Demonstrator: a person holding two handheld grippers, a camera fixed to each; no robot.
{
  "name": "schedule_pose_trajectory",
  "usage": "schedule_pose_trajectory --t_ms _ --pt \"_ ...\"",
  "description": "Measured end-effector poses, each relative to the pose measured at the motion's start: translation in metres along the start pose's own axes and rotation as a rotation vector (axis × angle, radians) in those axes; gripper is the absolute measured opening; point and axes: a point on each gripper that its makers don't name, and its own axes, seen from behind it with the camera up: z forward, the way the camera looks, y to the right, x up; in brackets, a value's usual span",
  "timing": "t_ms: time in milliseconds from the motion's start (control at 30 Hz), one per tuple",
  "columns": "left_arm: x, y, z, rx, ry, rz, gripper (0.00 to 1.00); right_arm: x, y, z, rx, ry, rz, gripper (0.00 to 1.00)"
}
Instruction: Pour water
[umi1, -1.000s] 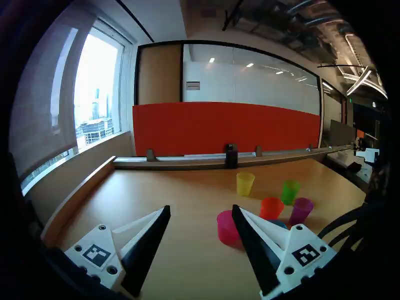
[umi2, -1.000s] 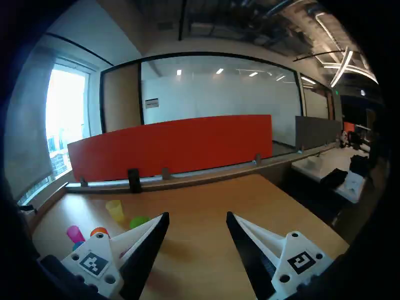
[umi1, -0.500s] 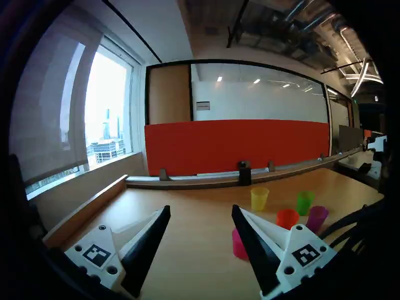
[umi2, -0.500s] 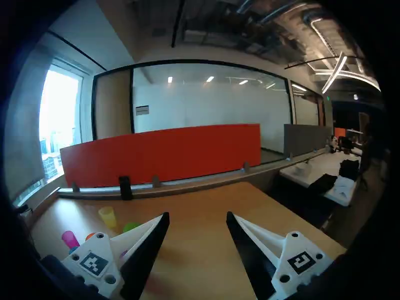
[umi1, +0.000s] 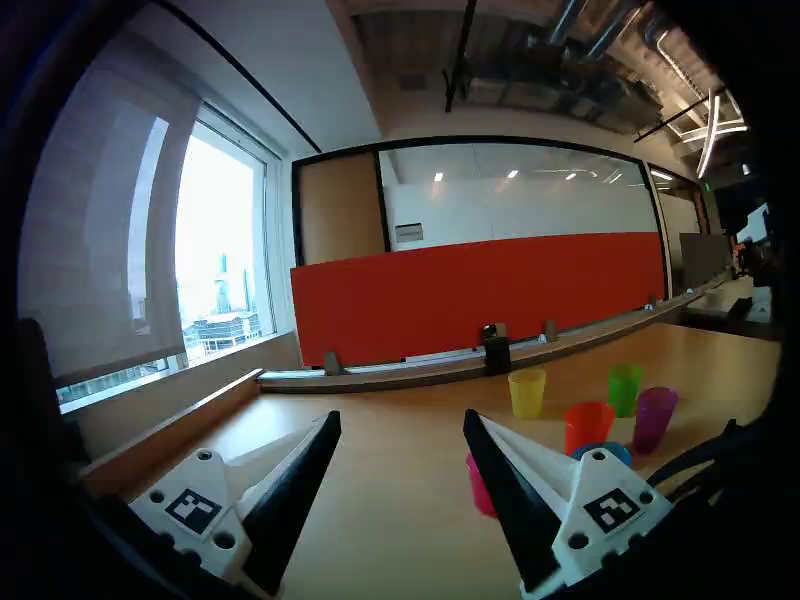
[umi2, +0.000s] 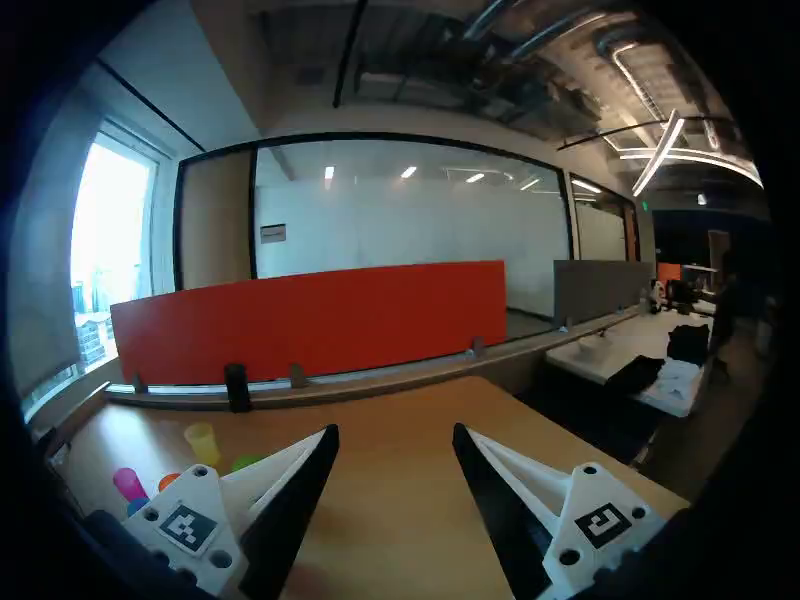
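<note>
- Left gripper (umi1: 400, 420): wide open, empty; upright cups (umi1: 588, 425) stand near, just to its right.
- Right gripper (umi2: 395, 432): wide open, empty; cups lie well left, so the left gripper is nearer.

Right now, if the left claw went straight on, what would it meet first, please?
Likely the red divider, far off: the left claw points over bare desk, with the pink cup right of its line.

Bright daylight from blown-out window (umi1: 215, 270); ceiling strip lights (umi2: 655, 150) glare; sharp focus; strong fisheye bending at edges.
</note>
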Motion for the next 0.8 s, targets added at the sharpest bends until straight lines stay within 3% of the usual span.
schedule_pose_trajectory --t_ms 433,800 --pt "-0.031 0.0 0.0 0.016 0.039 -0.058 0.91 0.015 -0.014 -0.006 0.034 0.075 -0.023 0.88" --pt "-0.053 -0.007 -0.001 0.031 0.032 -0.105 0.91 0.015 -0.021 -0.01 0.049 0.091 -0.027 0.88"
